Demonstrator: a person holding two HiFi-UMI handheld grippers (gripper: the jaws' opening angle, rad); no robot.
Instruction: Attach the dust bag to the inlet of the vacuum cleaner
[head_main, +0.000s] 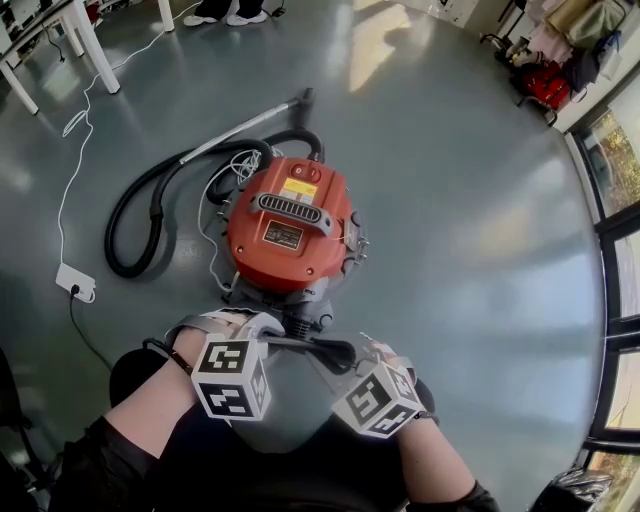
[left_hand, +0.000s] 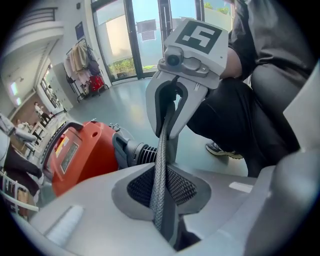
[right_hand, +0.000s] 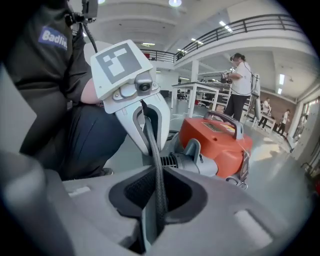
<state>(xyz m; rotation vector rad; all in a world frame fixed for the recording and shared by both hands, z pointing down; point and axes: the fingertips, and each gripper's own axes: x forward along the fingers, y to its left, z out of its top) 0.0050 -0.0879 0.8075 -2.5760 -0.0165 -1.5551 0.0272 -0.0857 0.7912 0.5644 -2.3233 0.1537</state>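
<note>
The orange vacuum cleaner (head_main: 290, 225) stands on the grey floor just ahead of both grippers. Its grey ribbed inlet (left_hand: 137, 152) points toward me. A dark woven edge of the dust bag (head_main: 320, 350) stretches between the two grippers in front of the inlet. My left gripper (head_main: 262, 340) is shut on one end of it, and the band (left_hand: 160, 165) runs into its jaws. My right gripper (head_main: 350, 358) is shut on the other end, where the band (right_hand: 156, 170) enters its jaws. Each gripper view faces the other gripper across the band. The rest of the bag is hidden.
A black hose (head_main: 150, 215) loops on the floor left of the vacuum, with a white cable and a power strip (head_main: 75, 282) beyond it. White table legs (head_main: 95, 45) stand at the far left. A person (right_hand: 240, 85) stands by a table in the background. Glass doors (head_main: 620, 250) line the right side.
</note>
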